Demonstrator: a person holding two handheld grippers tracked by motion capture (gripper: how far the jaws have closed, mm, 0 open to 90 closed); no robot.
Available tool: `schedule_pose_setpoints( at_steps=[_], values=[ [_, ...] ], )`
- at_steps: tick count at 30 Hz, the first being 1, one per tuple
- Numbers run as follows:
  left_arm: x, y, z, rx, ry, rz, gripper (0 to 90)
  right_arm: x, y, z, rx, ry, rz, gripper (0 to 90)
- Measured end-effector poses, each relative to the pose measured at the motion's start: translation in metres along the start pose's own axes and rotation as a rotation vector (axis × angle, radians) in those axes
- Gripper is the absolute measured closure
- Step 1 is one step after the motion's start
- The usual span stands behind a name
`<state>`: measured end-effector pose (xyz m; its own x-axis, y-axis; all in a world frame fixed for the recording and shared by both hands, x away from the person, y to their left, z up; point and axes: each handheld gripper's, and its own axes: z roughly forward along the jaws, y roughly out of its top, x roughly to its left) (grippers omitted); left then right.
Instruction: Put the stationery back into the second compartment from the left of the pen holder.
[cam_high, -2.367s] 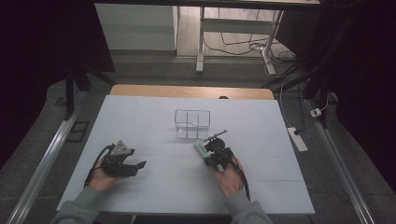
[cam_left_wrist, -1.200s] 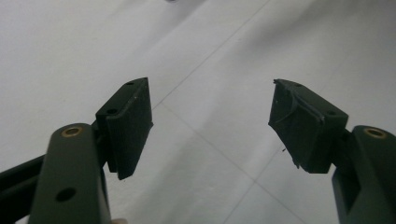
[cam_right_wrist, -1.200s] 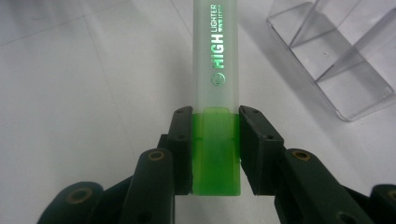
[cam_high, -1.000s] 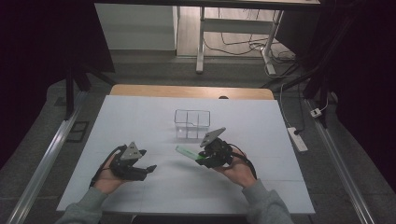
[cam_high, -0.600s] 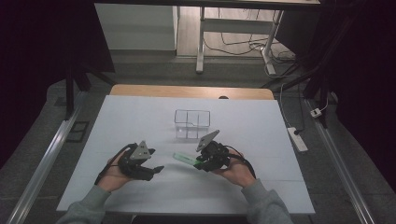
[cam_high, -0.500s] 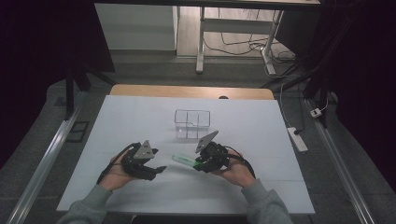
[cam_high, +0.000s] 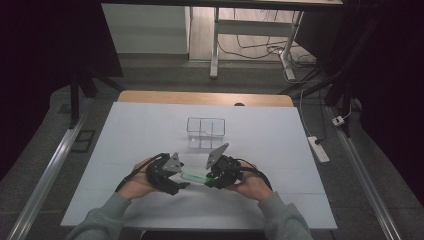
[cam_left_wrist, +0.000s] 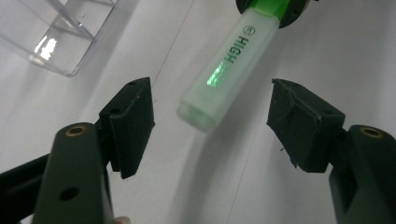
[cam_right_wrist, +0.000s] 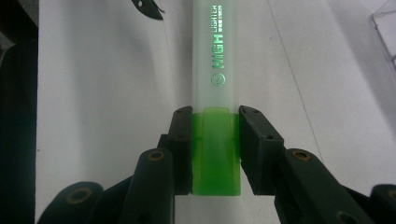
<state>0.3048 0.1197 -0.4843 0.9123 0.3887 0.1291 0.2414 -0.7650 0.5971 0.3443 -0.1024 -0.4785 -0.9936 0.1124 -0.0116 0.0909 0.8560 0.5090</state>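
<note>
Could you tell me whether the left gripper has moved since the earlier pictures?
Yes. The left gripper has shifted rightward, closer to the clear box, toward the highlighter.

We've got a white table (cam_high: 280, 145) filling the middle of the high view, with a strip of bare wood (cam_high: 150, 97) along its far edge. Sitting right on it, a bit above centre frame, is a clear box (cam_high: 205, 133) with dividers inside.

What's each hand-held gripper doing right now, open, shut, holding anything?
Left hand-held gripper: open, jaws either side of the highlighter's pale end, not touching it.
Right hand-held gripper: shut on the highlighter's green end.
</note>
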Motion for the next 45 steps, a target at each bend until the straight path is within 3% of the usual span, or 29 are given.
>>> schedule_pose_setpoints(
  at_steps=[6,15,21,24,26,28,31,34,39,45],
  values=[
    [-0.001,0.008,0.009,0.028,-0.025,0.044,33.4,0.002,0.0,0.001,0.008,0.014,-0.015,66.5],
    [-0.006,0.012,0.025,0.107,-0.089,0.124,52.8,0.008,0.003,0.004,0.014,0.032,-0.059,66.5],
    [-0.008,0.011,0.028,0.126,-0.134,0.14,61.1,0.01,0.006,0.003,0.012,0.022,-0.076,64.8],
    [-0.007,0.011,0.028,0.113,-0.142,0.129,64.9,0.007,0.006,-0.001,-0.026,0.009,-0.024,61.5],
    [-0.005,0.011,0.027,0.114,-0.127,0.11,65.1,0.005,0.005,-0.003,-0.044,-0.003,-0.001,53.9],
    [-0.002,0.009,0.027,0.104,-0.117,0.088,65.2,0.004,0.005,-0.004,-0.074,-0.029,0.028,45.5],
    [0.002,0.007,0.026,0.096,-0.101,0.071,65.3,0.003,0.004,-0.008,-0.117,-0.074,0.048,40.1],
    [0.003,0.005,0.024,0.074,-0.085,0.053,65.2,0.0,0.003,-0.015,-0.164,-0.106,0.087,38.2],
    [0.008,0.0,0.019,0.039,-0.026,0.007,65.2,-0.011,-0.007,-0.028,-0.225,-0.203,0.214,33.9],
    [0.011,-0.003,0.012,-0.03,0.03,-0.049,65.2,-0.018,-0.016,-0.037,-0.29,-0.241,0.315,32.8]
  ],
)
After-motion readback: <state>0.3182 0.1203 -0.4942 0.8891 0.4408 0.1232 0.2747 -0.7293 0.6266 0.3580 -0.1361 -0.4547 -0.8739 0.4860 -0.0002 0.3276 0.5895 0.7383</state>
